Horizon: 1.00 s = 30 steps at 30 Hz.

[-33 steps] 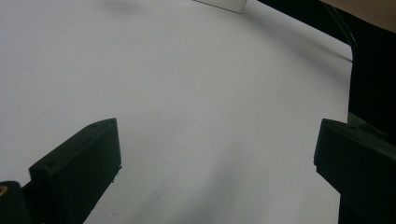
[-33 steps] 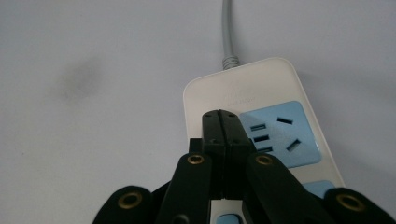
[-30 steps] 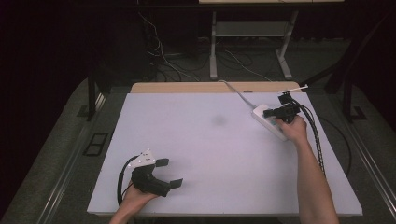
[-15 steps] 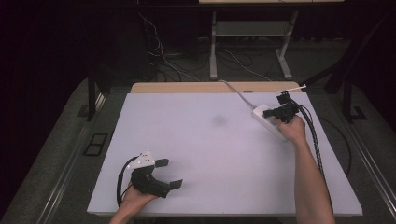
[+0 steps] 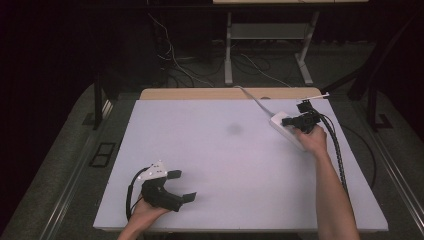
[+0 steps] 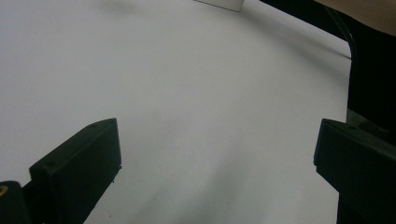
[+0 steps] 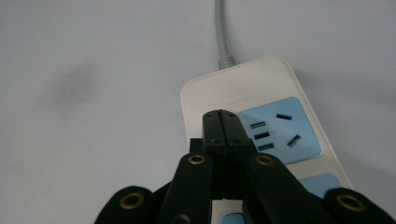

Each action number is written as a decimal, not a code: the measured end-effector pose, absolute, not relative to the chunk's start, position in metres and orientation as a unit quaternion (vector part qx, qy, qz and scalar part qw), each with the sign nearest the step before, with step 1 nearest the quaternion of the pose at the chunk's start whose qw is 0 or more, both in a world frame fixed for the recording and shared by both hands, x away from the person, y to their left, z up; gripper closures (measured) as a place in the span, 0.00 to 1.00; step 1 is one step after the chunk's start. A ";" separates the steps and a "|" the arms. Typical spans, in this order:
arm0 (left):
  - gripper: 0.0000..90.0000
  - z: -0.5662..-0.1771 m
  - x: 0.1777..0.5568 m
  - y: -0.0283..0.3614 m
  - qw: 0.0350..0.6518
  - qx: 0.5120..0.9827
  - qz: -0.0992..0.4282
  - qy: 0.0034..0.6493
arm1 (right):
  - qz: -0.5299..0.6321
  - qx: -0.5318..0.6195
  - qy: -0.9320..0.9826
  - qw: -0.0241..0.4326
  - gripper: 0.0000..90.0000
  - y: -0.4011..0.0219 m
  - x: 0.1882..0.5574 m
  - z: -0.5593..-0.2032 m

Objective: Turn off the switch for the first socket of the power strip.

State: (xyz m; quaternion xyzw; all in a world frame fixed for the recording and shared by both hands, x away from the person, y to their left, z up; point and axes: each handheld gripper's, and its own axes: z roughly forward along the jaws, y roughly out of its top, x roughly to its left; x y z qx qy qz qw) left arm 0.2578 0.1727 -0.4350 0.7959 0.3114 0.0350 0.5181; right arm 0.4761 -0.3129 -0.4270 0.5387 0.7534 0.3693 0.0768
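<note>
Closed right gripper (image 7: 223, 122) presses down on the power strip (image 7: 261, 116) near the table's far right corner.
Left gripper (image 5: 181, 185) rests open and empty by the near edge, out of the way.

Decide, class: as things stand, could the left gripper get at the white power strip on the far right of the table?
Probably yes. The left gripper sits at the near left with its jaws open, and bare table lies between it and the power strip. But the right gripper, jaws shut, is already over the strip, so it may crowd the approach.
</note>
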 end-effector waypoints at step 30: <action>0.00 -0.433 0.258 0.178 0.530 0.785 0.035 0.320 | 0.403 0.526 0.744 0.085 1.00 -0.315 0.446 -0.390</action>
